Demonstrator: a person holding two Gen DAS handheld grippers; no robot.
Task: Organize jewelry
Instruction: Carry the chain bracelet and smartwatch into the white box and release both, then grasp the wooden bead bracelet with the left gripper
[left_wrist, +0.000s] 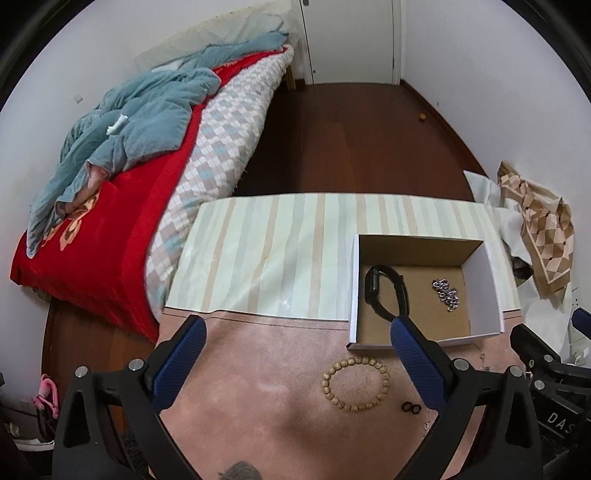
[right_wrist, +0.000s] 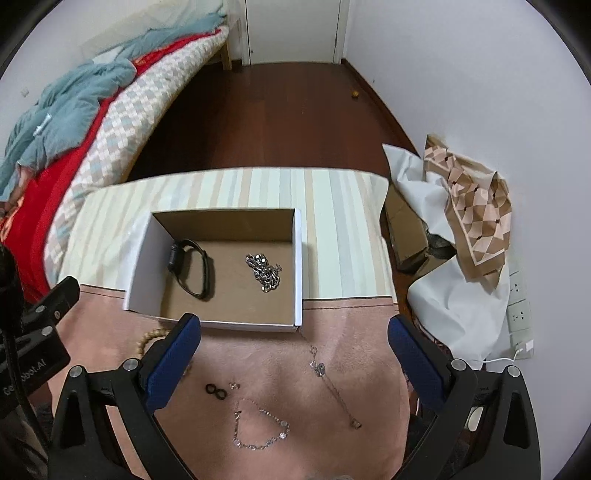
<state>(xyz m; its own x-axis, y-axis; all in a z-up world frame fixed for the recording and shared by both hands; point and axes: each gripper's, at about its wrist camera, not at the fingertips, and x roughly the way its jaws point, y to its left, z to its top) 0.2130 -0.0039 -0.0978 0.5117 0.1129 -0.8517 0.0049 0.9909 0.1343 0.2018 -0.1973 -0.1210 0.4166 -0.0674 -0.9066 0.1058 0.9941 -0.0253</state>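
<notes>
Left gripper (left_wrist: 295, 332): its blue fingers (left_wrist: 417, 363) are spread wide and nothing is held between them; it is hung above the near pink cloth (left_wrist: 258, 387), pointed down at the bead bracelet.
Right gripper (right_wrist: 293, 332): it is likewise spread wide and empty, held over the loose pieces on the near cloth, just short of the box's near wall.
Bead bracelet (left_wrist: 356, 384): it is laid flat in a ring on the cloth, near the box and framed between the left fingers, so it is judged a likely next pick.
Black rings (right_wrist: 215, 390): two small ones are seen touching each other, just right of the bracelet.
Thin chains: a jewelled bracelet (right_wrist: 260, 428) is curled nearest, and a fine necklace (right_wrist: 334, 387) is stretched from the box corner toward the near right.
Box (right_wrist: 299, 258): it is left open at the top on the striped mat (right_wrist: 340, 221), so pieces can be dropped in from above.
Inside the box: a black watch (right_wrist: 192, 267) is set on the left and a silver chain (right_wrist: 264, 273) is heaped on the right, well apart, probably so that they do not tangle.
Progress: two pieces are judged stored; several are still out on the cloth.
</notes>
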